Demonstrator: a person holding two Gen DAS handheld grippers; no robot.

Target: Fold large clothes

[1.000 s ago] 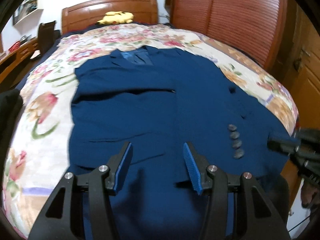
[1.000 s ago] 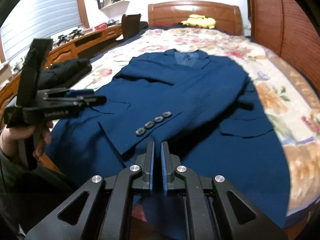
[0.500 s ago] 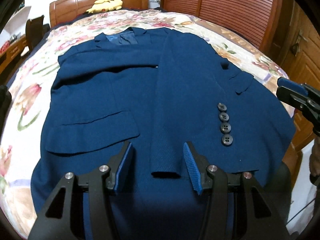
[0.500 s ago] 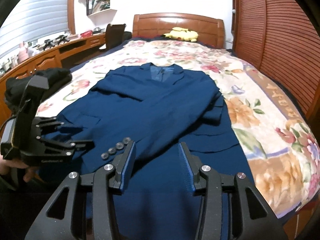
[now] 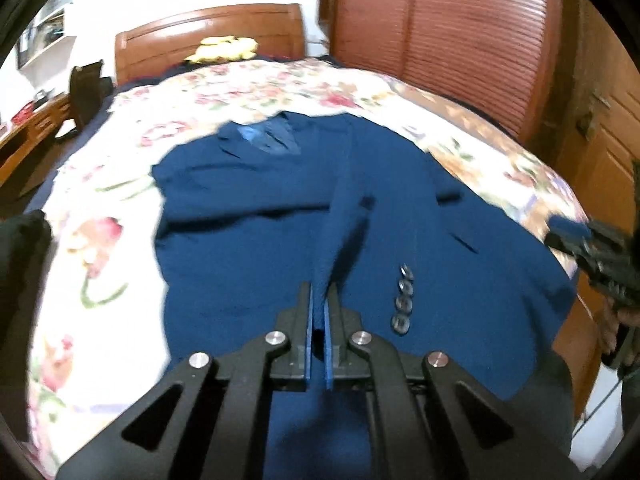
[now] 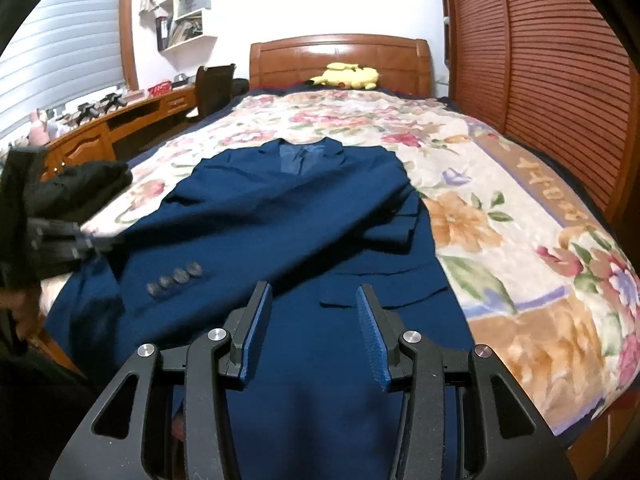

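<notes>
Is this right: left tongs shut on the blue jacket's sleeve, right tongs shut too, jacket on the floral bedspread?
Not quite. The right tongs are open with nothing between them, as the right wrist view shows. The left tongs are shut on the blue jacket's sleeve, on the floral bedspread.

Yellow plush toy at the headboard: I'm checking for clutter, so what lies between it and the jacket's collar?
Only bare floral blanket lies between the yellow plush toy and the blue jacket; the right wrist view shows it clearly.

A home bedroom: a bed with a carved wooden headboard (image 6: pixel 340 58) and floral bedspread (image 6: pixel 500 216), a yellow plush toy (image 6: pixel 348 75) by the headboard, louvred wooden wardrobe doors (image 6: pixel 560 80), a long wooden desk (image 6: pixel 120 120) and wall shelves (image 6: pixel 188 12).
</notes>
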